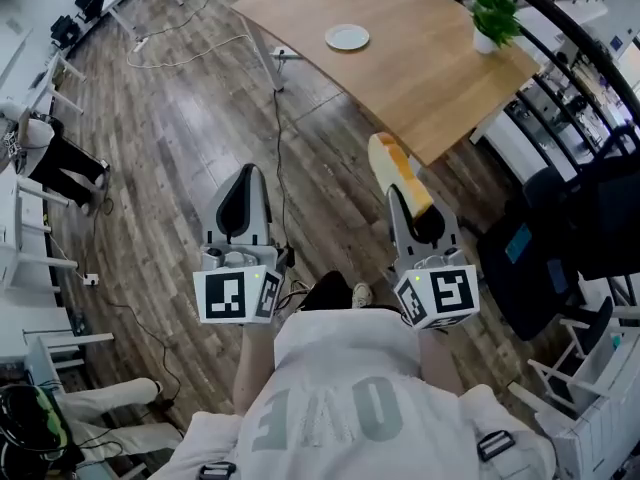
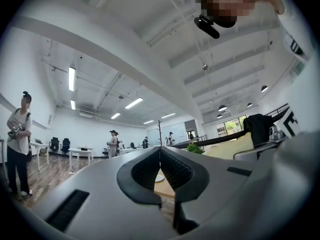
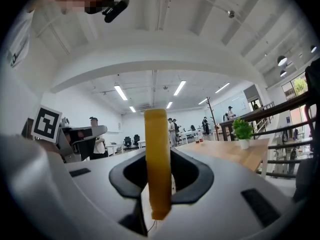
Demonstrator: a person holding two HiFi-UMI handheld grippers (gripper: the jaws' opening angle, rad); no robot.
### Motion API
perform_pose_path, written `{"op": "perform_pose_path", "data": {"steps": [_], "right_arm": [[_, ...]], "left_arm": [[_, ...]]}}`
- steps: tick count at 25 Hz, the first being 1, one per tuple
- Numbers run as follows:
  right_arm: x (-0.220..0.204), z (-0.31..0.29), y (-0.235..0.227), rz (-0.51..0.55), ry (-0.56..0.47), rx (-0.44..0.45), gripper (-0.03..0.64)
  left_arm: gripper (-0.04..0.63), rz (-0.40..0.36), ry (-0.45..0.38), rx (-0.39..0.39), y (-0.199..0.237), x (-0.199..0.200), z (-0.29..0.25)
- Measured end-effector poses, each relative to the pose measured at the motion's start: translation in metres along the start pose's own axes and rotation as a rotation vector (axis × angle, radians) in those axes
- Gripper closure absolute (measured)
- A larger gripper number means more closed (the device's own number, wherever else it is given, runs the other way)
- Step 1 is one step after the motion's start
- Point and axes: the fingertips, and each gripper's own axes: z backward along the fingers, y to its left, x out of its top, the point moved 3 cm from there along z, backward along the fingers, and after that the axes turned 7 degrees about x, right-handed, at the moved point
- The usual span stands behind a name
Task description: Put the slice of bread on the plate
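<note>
A slice of bread point(image 1: 400, 173) with a golden crust stands on edge between the jaws of my right gripper point(image 1: 412, 208), which is shut on it; in the right gripper view the slice point(image 3: 158, 164) rises upright between the dark pads. My left gripper point(image 1: 240, 200) is shut with nothing in it, its pads meeting in the left gripper view point(image 2: 160, 170). Both grippers hang over the wooden floor, short of the table. A small white plate point(image 1: 347, 37) lies on the wooden table point(image 1: 430, 78), far ahead of both grippers.
A potted green plant point(image 1: 493, 18) stands near the table's right edge. Cables point(image 1: 190, 53) run across the floor left of the table. A dark office chair point(image 1: 560, 238) sits at the right. White desks point(image 1: 30, 218) and a person line the left side.
</note>
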Motion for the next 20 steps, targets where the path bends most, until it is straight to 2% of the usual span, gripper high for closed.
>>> {"op": "perform_pose_path", "data": {"steps": [4,10,16,20], "right_arm": [[-0.007,-0.003,-0.006,-0.023,0.021,0.008,0.522],[-0.012,-0.023,-0.023,-0.009,0.008,0.006,0.522],[-0.012,-0.056,-0.034,0.030,0.016,0.014,0.522],[-0.008,-0.094,-0.047,0.036,0.016,0.007,0.522]], "left_arm": [[0.586,-0.029,0.011,0.035,0.007,-0.001,-0.003],[0.586,-0.023,-0.012,0.044,0.010,-0.010,-0.026],[0.586,0.026,-0.045,0.035,0.019,-0.029,-0.072],[0.586,0.071,-0.050,0.003,0.024,-0.040,-0.110]]}}
